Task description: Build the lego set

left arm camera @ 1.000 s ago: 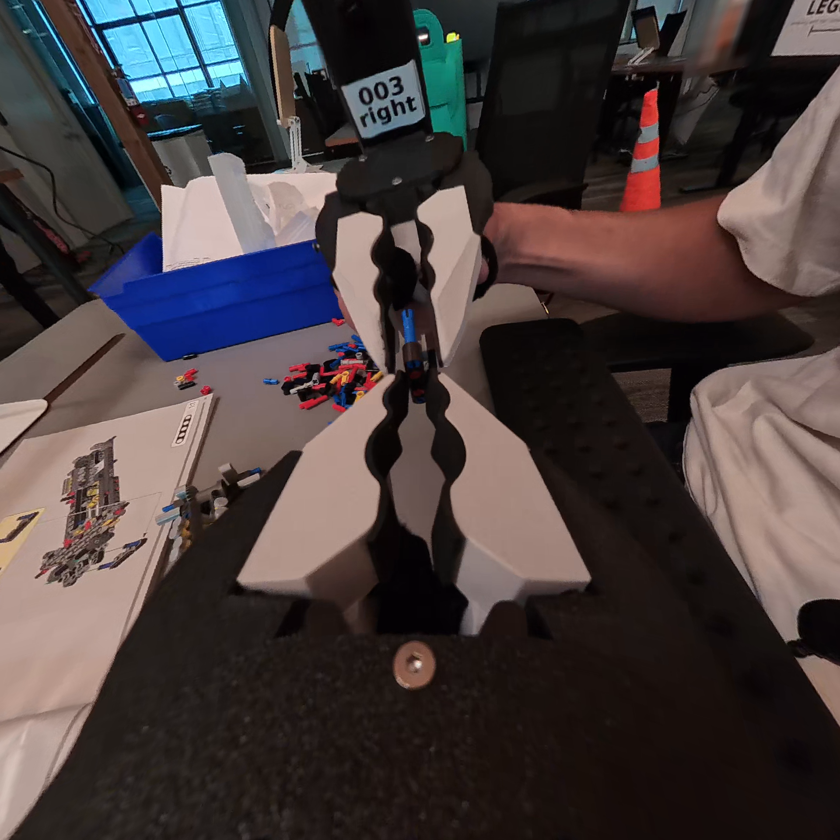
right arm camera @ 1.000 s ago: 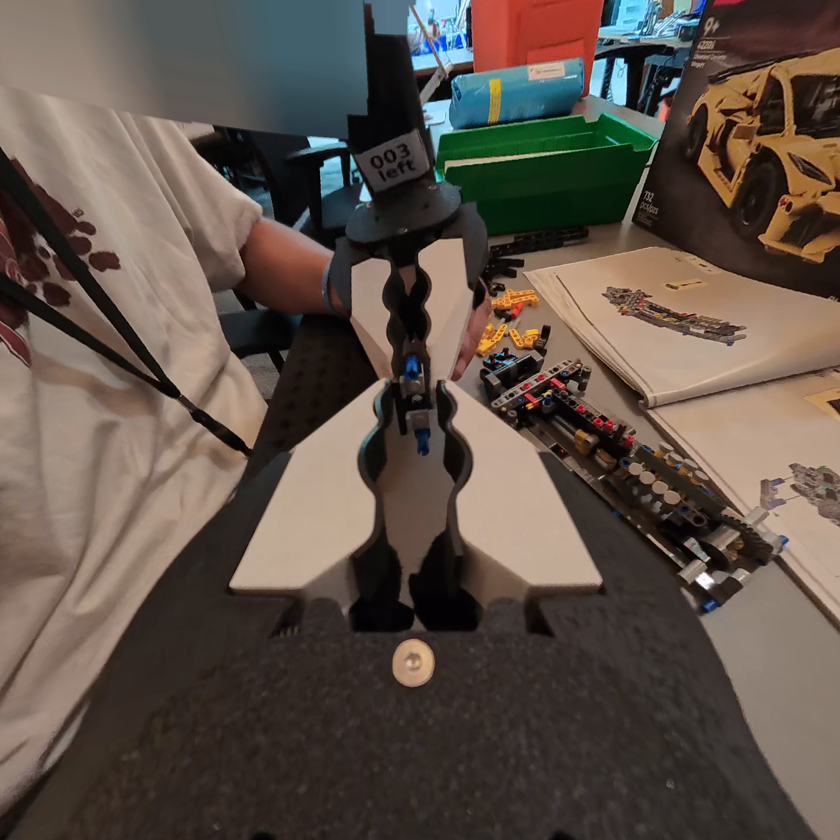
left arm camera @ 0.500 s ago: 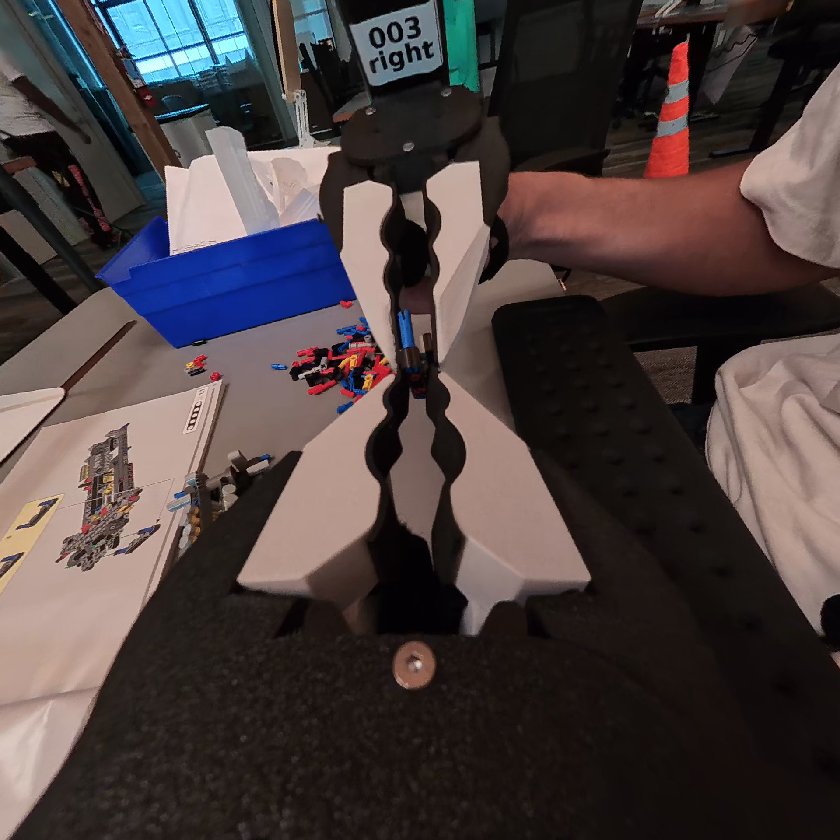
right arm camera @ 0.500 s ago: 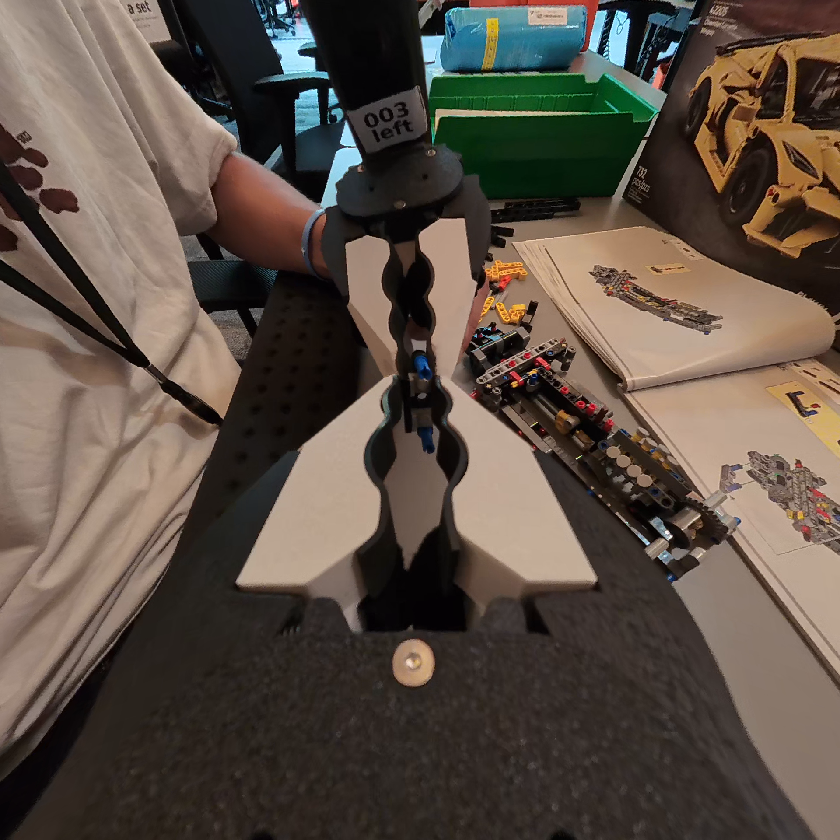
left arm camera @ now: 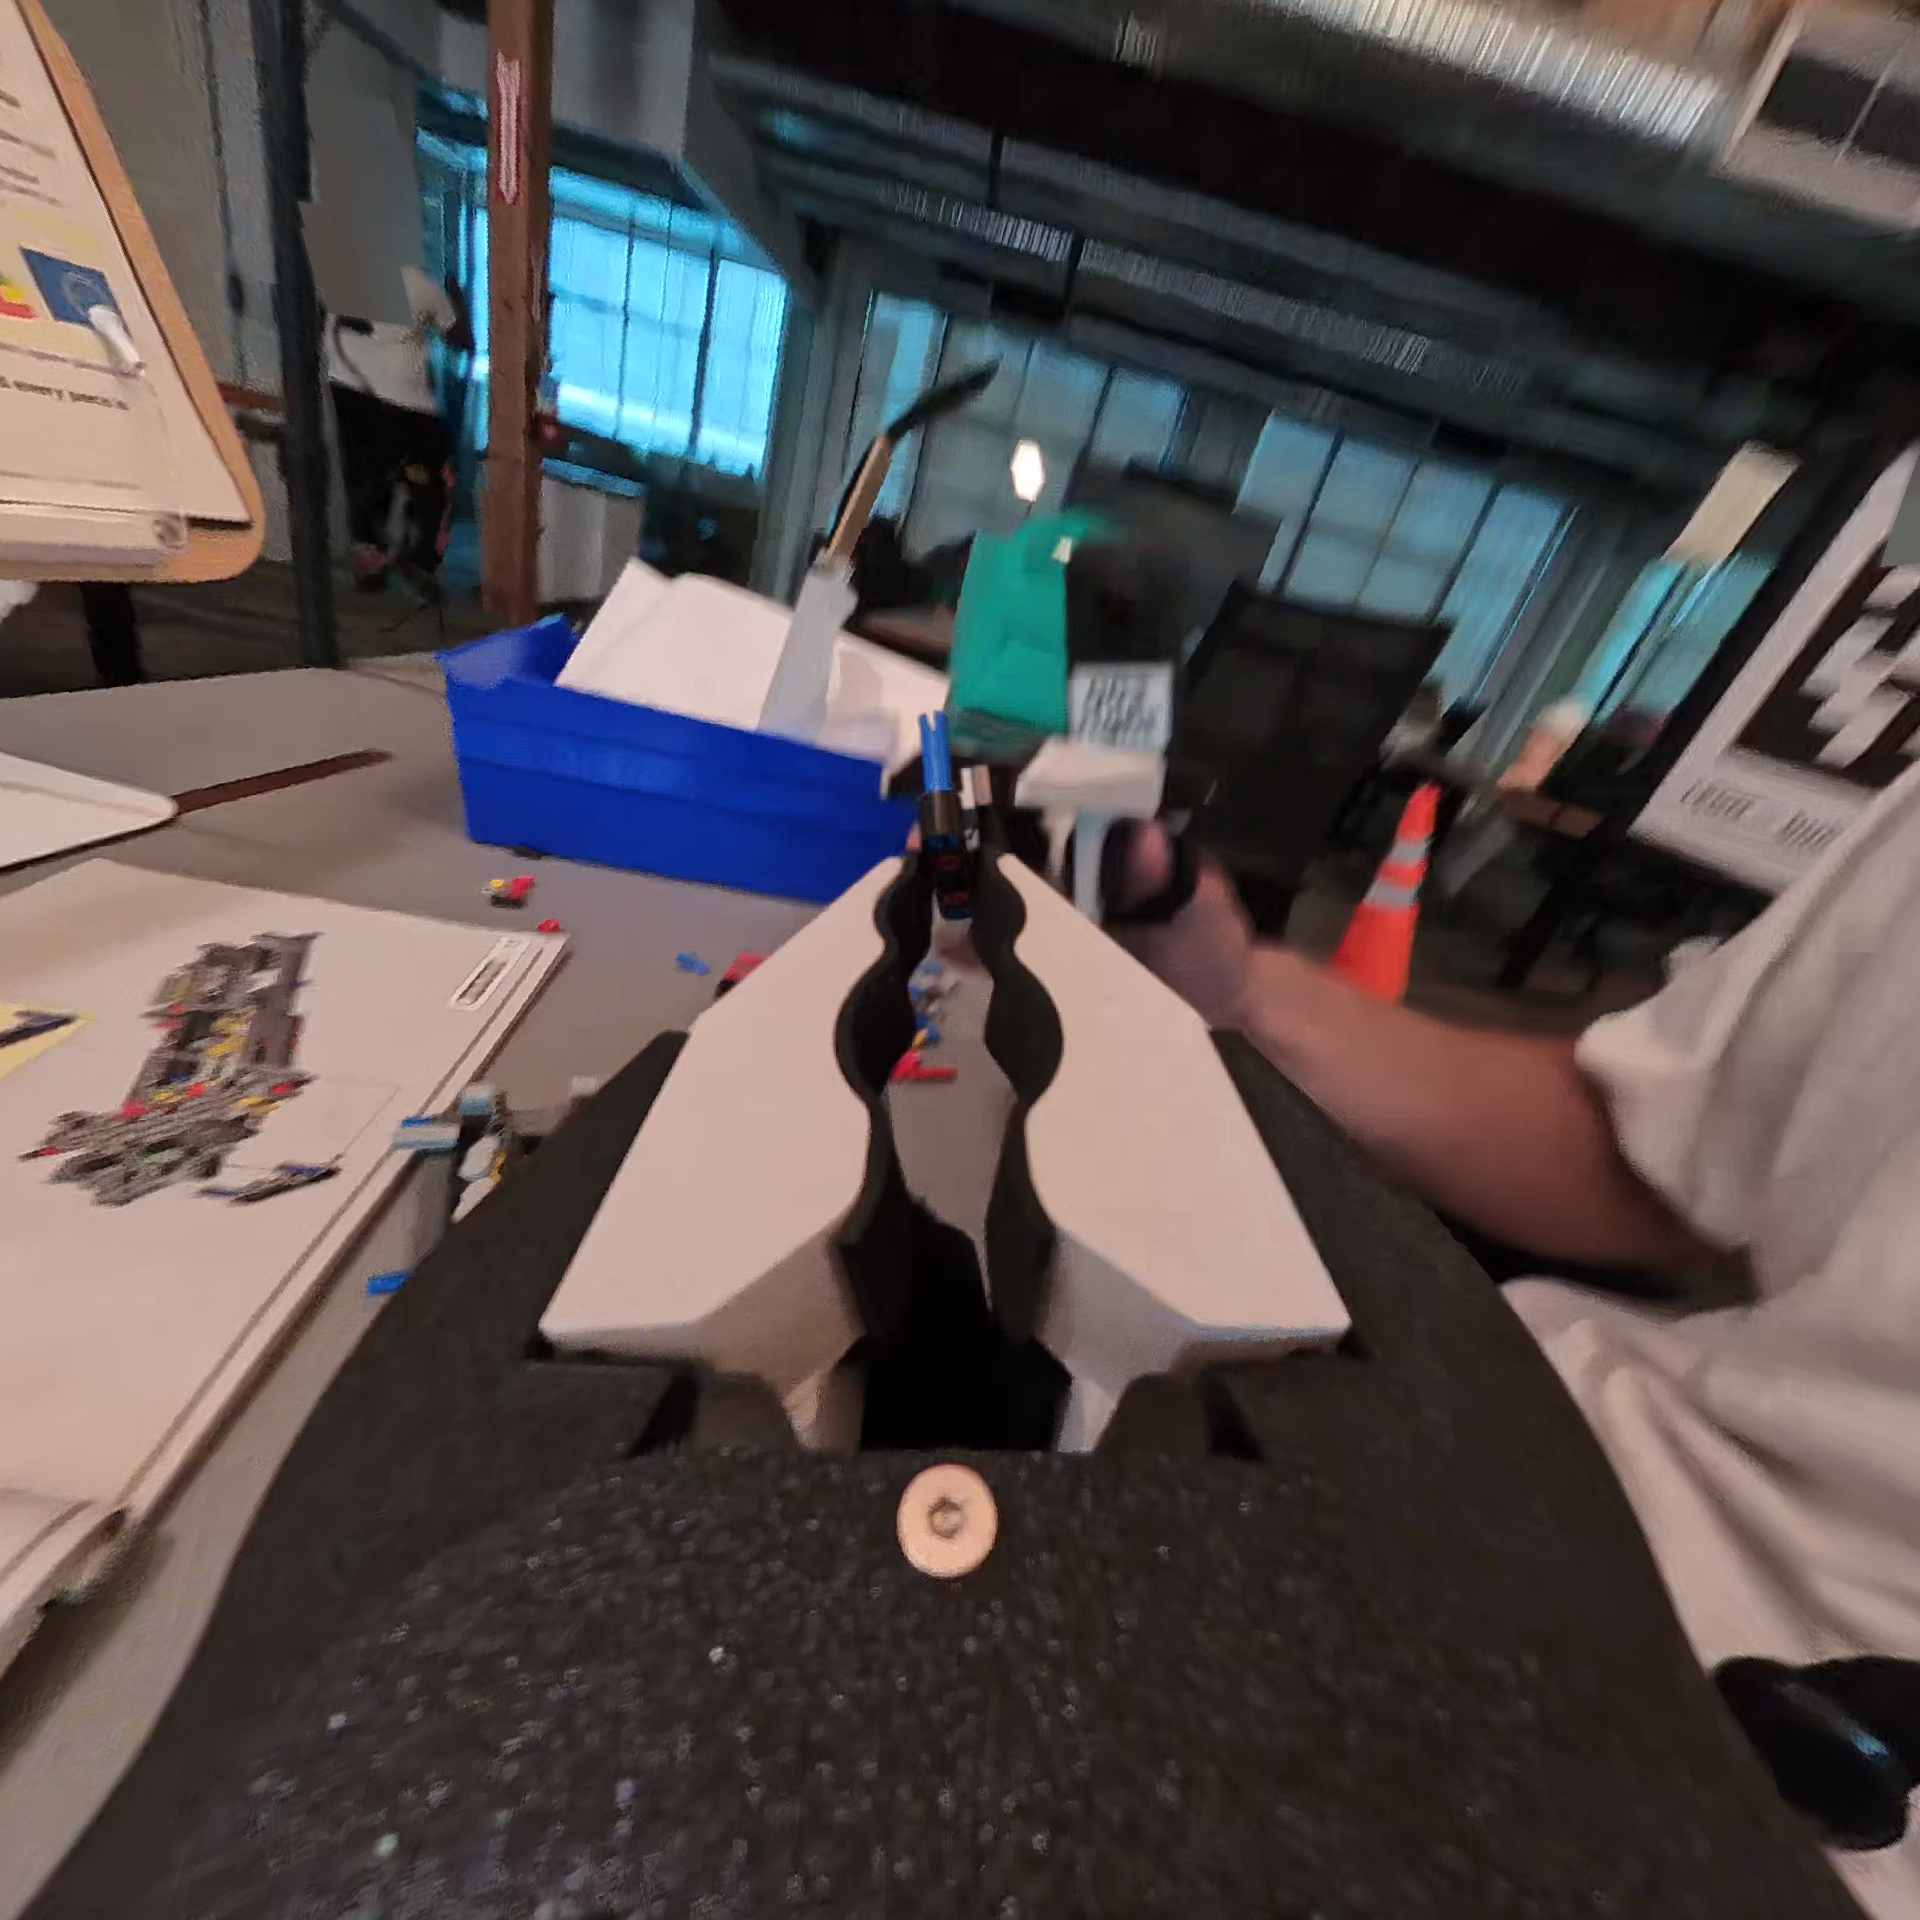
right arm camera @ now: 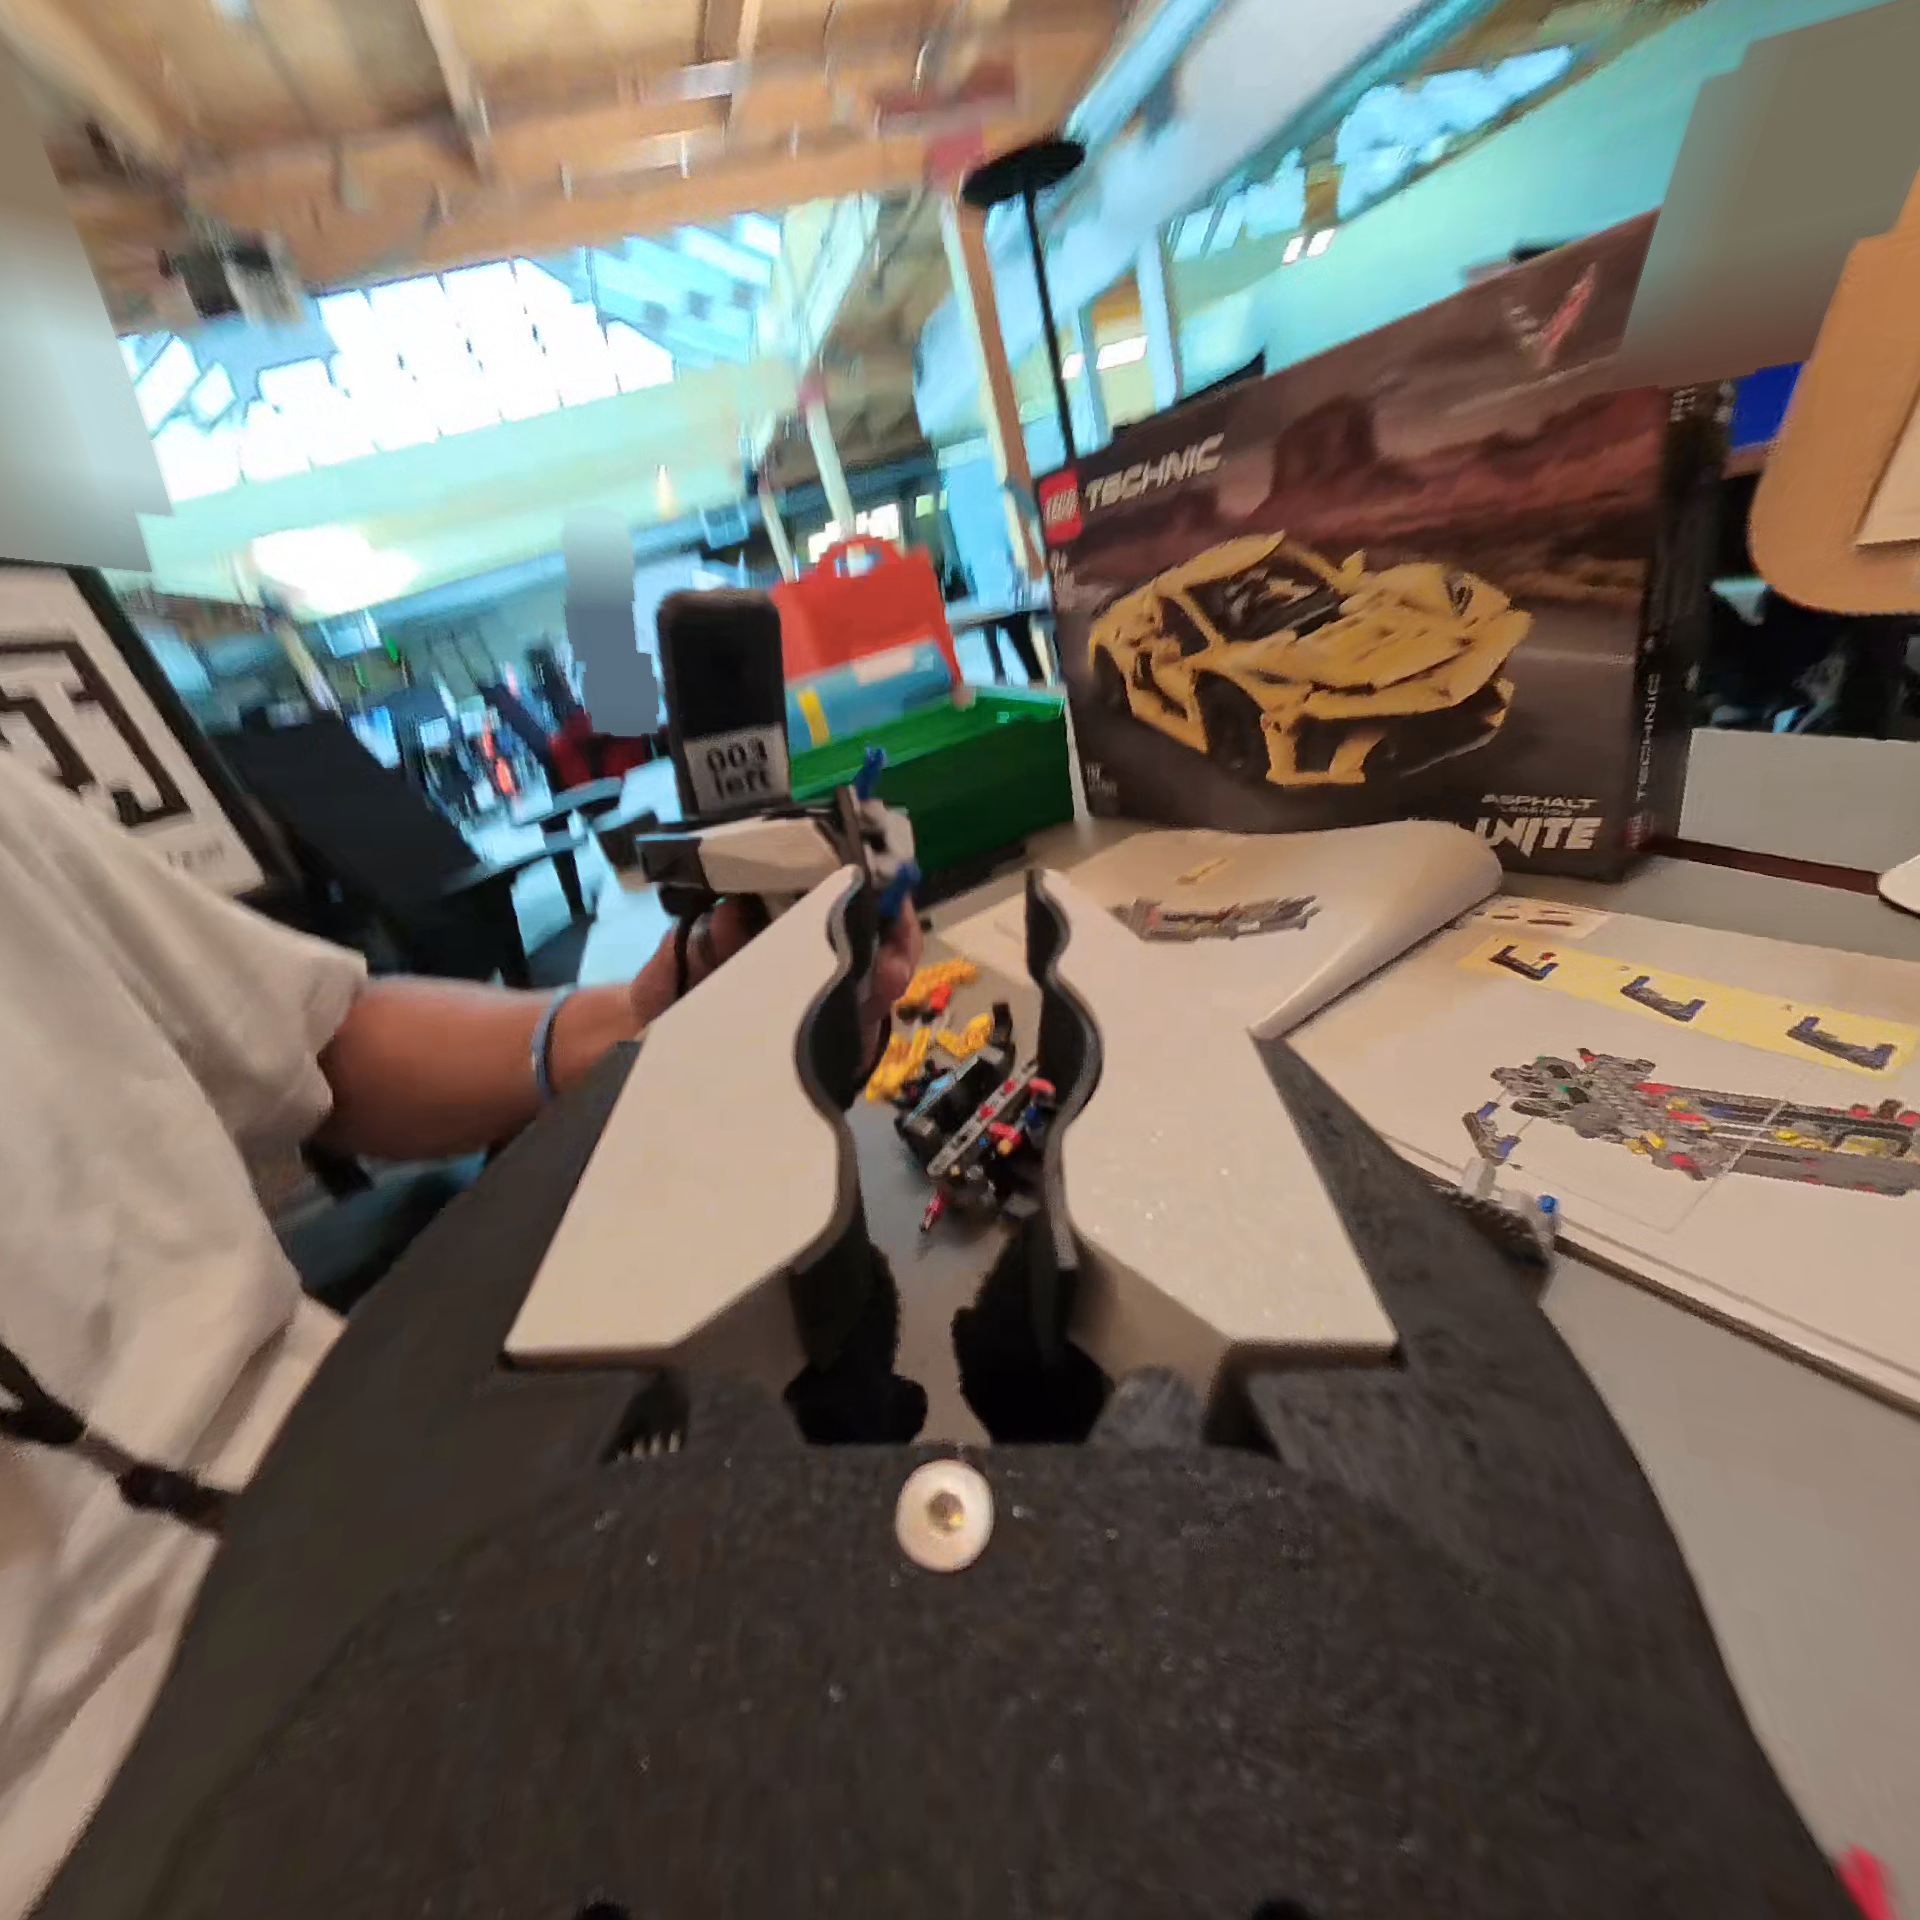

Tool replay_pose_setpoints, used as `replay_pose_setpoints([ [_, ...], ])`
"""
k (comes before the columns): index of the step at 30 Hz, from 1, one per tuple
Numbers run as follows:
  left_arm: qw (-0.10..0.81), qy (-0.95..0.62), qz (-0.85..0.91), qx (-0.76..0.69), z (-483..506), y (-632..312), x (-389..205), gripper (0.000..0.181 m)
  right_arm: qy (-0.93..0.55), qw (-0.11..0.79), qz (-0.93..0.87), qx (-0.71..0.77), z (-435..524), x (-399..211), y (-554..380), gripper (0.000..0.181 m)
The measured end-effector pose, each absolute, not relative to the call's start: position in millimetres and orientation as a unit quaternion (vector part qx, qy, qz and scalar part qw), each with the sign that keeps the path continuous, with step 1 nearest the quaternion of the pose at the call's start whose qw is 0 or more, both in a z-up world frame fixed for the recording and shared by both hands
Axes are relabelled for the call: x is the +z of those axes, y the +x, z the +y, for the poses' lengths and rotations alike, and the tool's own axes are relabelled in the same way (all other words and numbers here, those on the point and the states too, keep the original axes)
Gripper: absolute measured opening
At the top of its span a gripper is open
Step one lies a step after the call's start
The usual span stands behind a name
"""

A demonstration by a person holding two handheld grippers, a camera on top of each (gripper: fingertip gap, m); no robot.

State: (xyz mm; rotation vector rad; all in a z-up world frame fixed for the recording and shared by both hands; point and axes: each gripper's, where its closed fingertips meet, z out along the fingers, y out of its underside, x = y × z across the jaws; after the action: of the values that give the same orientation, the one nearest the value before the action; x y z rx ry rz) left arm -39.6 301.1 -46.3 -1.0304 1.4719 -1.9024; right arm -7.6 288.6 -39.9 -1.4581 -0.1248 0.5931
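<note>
The small sub-assembly point(left arm camera: 948, 831), a dark connector with a blue pin standing out of its top, is now held by the left gripper point(left arm camera: 951, 883) alone, pinched at the very tips of its nearly closed fingers and lifted above the table. A second ago and half a second ago the same piece was gripped from both ends, the two grippers meeting nose to nose over it; that joint hold has since been given up. The right gripper point(right arm camera: 945, 883) has been drawn back and is seen with its jaws parted and nothing between them, the loose yellow and black parts point(right arm camera: 940, 1023) and the partly built chassis point(right arm camera: 982, 1127) on the grey table point(right arm camera: 1714, 1507) showing through the gap. In the right wrist view the left gripper point(right arm camera: 862, 842) appears farther off, turned side-on, with the blue pin sticking up from it. Both views are blurred, so the pin's seating cannot be checked. It is judged that the pressing-together of pin and connector has been finished and the piece handed wholly to the left side. The open instruction booklet point(left arm camera: 270, 1049), the blue bin point(left arm camera: 644, 790) and the set's box point(right arm camera: 1351, 623) lie around, and the chassis is probably the next place for the piece.
</note>
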Motion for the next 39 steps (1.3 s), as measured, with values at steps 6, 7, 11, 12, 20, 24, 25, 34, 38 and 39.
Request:
replay_pose_setpoints([
  [6, 0.202, -0.297, 0.416, -0.835, 316.0, -61.6, -3.7, 0.005, -0.574, 0.728, -0.024, 0.373, 280.2, -25.9, -11.9, 0.024],
  [7, 0.196, -0.288, 0.417, -0.839, 313.4, -63.9, -2.8, 0.005, -0.568, 0.732, -0.023, 0.376, 280.2, -25.1, -11.3, 0.024],
  [11, 0.167, -0.27, 0.417, -0.852, 303.5, -70.4, 2.2, 0.005, -0.577, 0.711, -0.03, 0.401, 279.9, -32.5, -17.8, 0.024],
  [12, 0.168, -0.271, 0.424, -0.847, 301.5, -69.7, 0.5, 0.005, -0.575, 0.712, -0.03, 0.402, 278.7, -32.4, -18.2, 0.025],
  [20, 0.176, -0.298, 0.411, -0.843, 311.6, -63.7, -3.7, 0.005, -0.573, 0.711, -0.022, 0.408, 277.9, -33.8, -16.1, 0.022],
  [24, 0.187, -0.312, 0.399, -0.842, 322.6, -60.9, -4.0, 0.005, -0.573, 0.707, -0.017, 0.415, 278.1, -34.3, -15.6, 0.021],
  [25, 0.188, -0.314, 0.394, -0.843, 324.8, -60.7, -3.8, 0.005, -0.573, 0.708, -0.016, 0.413, 278.2, -34.4, -15.0, 0.02],
  [34, 0.135, -0.321, 0.396, -0.85, 324.6, -63.0, -6.0, 0.004, -0.578, 0.705, -0.019, 0.41, 279.2, -36.6, -16.4, 0.02],
  [38, 0.122, -0.322, 0.397, -0.851, 325.4, -64.7, -6.3, 0.005, -0.582, 0.7, -0.01, 0.414, 280.4, -39.1, -14.4, 0.019],
  [39, 0.121, -0.322, 0.398, -0.851, 325.4, -65.0, -6.4, 0.005, -0.581, 0.699, -0.009, 0.416, 280.3, -39.1, -14.3, 0.019],
])
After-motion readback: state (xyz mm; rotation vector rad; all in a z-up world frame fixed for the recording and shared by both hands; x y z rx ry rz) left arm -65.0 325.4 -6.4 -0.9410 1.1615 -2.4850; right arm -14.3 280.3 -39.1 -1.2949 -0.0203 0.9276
